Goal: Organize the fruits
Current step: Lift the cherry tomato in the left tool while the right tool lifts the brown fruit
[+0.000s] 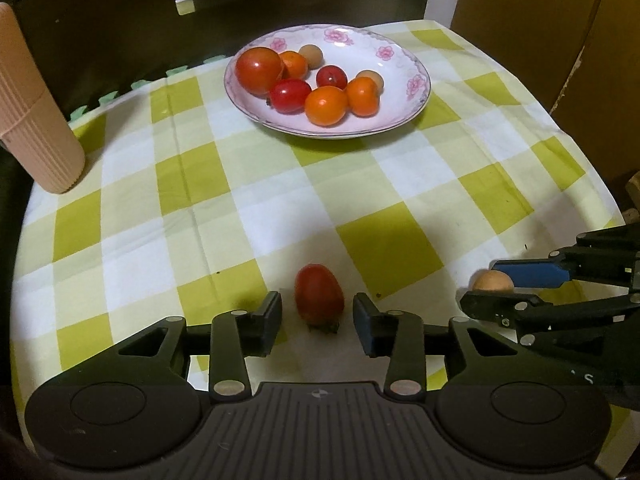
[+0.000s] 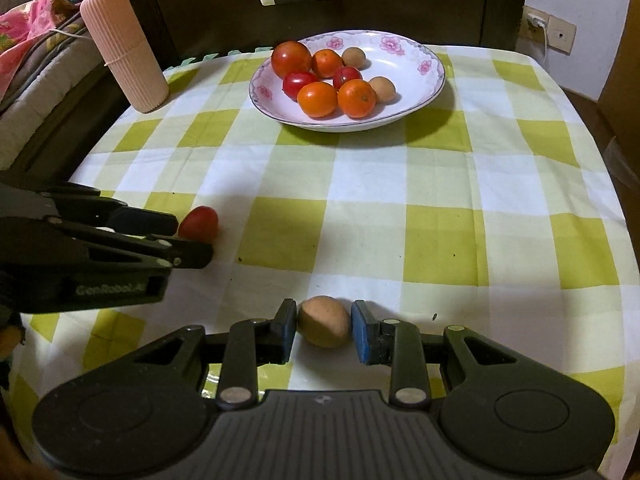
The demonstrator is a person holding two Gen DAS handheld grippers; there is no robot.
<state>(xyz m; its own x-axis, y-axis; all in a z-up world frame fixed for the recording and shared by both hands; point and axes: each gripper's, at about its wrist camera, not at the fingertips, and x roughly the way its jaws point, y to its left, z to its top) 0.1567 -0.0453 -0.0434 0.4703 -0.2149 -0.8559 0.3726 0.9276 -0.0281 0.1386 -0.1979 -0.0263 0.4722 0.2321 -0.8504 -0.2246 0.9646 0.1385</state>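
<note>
The left gripper (image 1: 317, 318) stands narrowly apart around a small oval red tomato (image 1: 319, 299) lying on the checked tablecloth (image 1: 248, 208); gaps show on both sides, so nothing is gripped. The tomato's long axis runs toward 12 o'clock, stem end nearest the tool. The right gripper (image 2: 323, 330) is clamped on a tan round fruit (image 2: 324, 321), possibly a longan. From either tool the flowered plate (image 1: 404, 60) of tomatoes and oranges lies well apart at 12 o'clock, so I judge the coming carry goes straight ahead. Seen from the right wrist, the left gripper's body reads "GenRobot.AI". A ribbed pink cylinder (image 2: 122, 48) stands at 10 o'clock.
</note>
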